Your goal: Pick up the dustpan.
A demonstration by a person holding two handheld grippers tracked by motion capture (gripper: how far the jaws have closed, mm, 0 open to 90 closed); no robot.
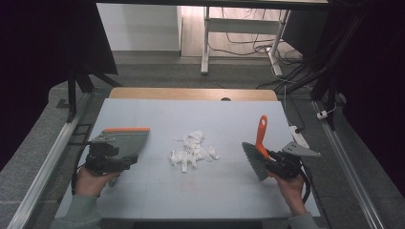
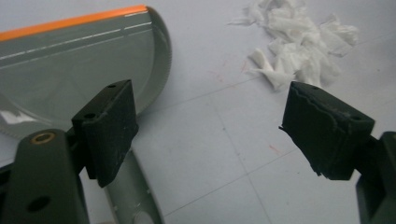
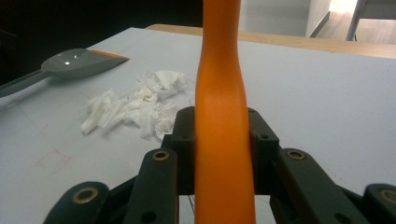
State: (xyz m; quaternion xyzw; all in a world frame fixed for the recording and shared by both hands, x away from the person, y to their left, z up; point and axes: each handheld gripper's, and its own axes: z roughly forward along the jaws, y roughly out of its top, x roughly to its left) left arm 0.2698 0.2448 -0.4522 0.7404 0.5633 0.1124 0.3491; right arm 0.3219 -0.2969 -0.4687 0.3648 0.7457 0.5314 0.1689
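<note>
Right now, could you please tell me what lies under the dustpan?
The dustpan lies flat on the pale table. Whatever is beneath its grey body is covered; the paper scraps lie apart, beside it.

- No text, label, brand, number or sign can be read in any of the pictures.
- The dustpan [image 1: 122, 143] has an orange edge and pale lines on its grey surface, but no letters.
- The brush [image 1: 258, 151] has a plain orange handle without a mark.
- The table [image 1: 191, 191] shows only thin grid lines and small reddish marks, which are not writing.
</note>
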